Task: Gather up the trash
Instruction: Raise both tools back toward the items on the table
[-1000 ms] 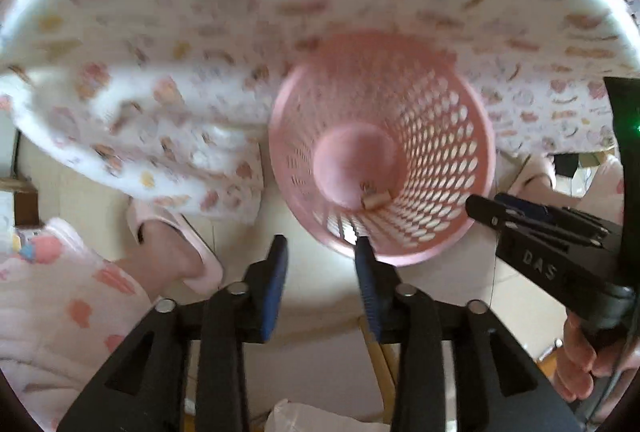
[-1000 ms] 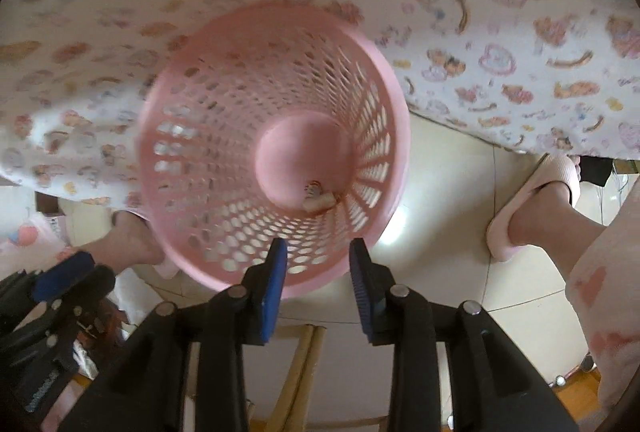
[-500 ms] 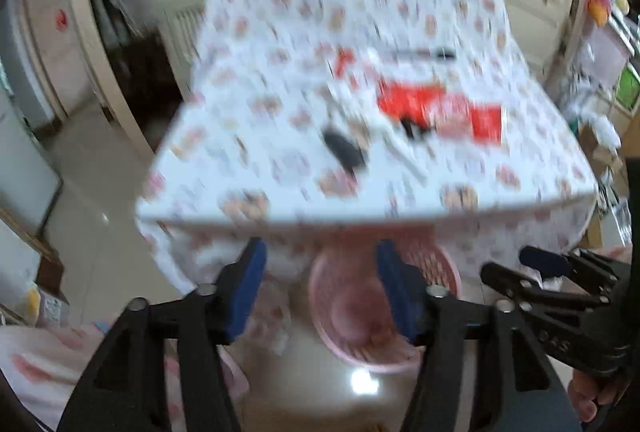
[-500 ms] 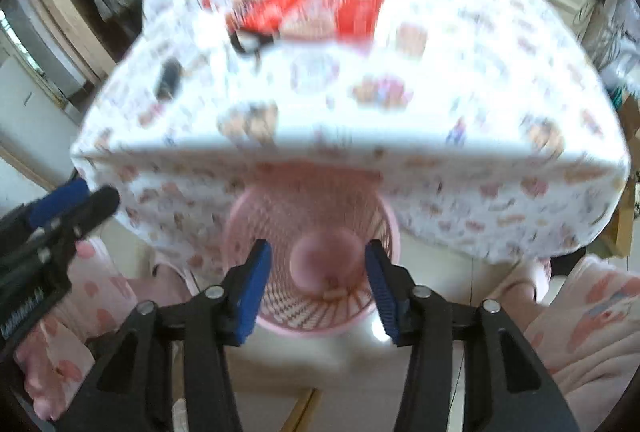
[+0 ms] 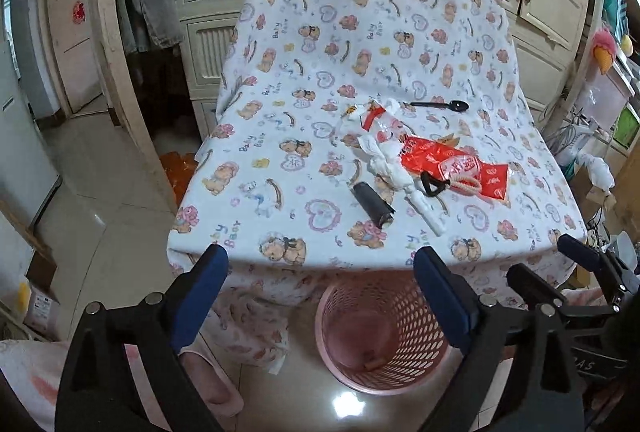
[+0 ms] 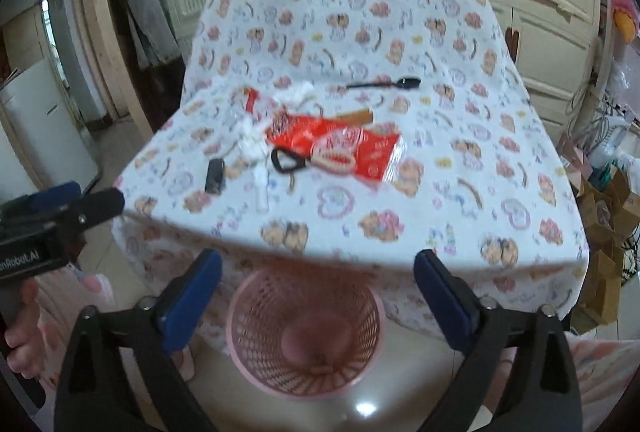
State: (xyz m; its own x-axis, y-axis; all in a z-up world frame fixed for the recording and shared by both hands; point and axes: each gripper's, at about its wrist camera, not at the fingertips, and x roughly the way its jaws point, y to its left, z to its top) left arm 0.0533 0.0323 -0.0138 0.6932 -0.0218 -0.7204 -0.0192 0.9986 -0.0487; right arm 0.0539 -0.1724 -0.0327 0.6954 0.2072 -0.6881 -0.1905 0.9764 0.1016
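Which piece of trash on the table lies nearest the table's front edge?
The white tube; its end reaches closer to the edge than the black roll beside it.

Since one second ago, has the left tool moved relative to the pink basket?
Yes. The left tool pulled up and back from the pink basket; the tabletop is now visible.

One pink basket (image 5: 380, 336) stands on the floor. The table (image 5: 280, 192) carries one red wrapper (image 5: 452, 164), one black spoon (image 5: 440, 105), one black cylinder (image 5: 372, 206) and one crumpled white tissue (image 5: 386, 152).
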